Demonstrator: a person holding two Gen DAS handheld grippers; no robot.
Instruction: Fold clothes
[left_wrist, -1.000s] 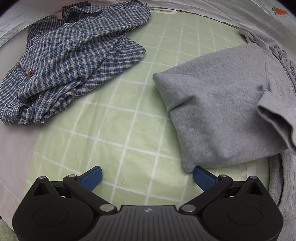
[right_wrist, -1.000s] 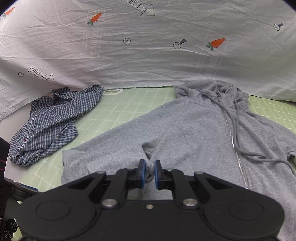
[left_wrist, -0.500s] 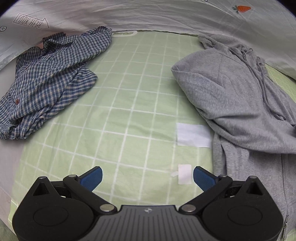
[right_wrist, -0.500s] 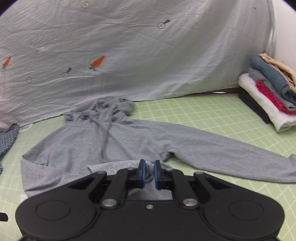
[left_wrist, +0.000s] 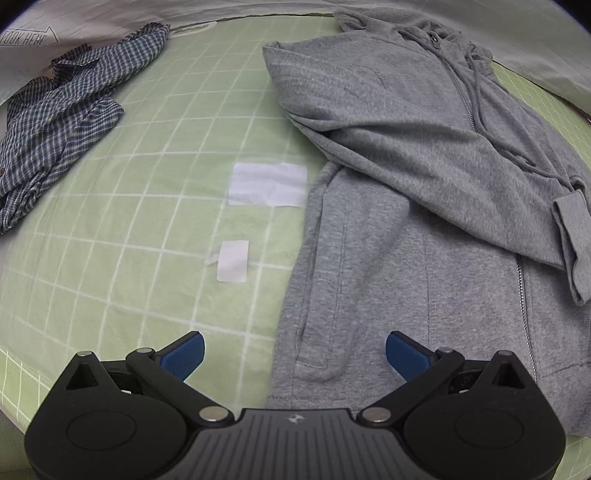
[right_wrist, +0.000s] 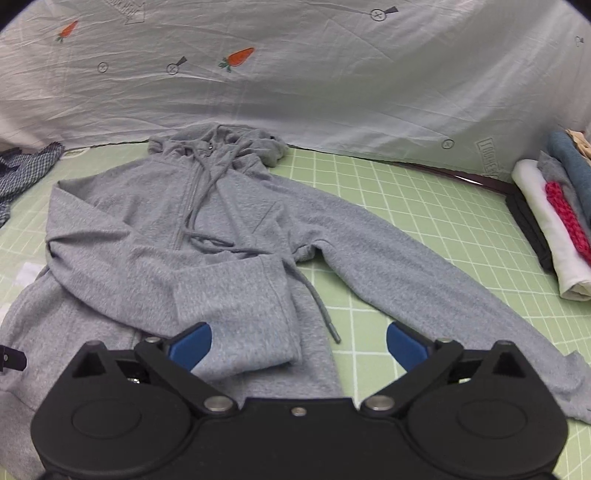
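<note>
Here, a green checked mat (right_wrist: 424, 206) is backed by a carrot-printed sheet (right_wrist: 332, 85). The grey hoodie (right_wrist: 155, 229) is spread at its centre, folded clothes (right_wrist: 554, 221) at three o'clock. The left gripper (left_wrist: 294, 352) is held wide, empty; the right gripper (right_wrist: 298, 341) is opening, pads clear of the sleeve.

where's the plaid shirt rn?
The plaid shirt lies crumpled at the far left of the green grid mat in the left wrist view, well left of the grey hoodie, near the white sheet.
</note>
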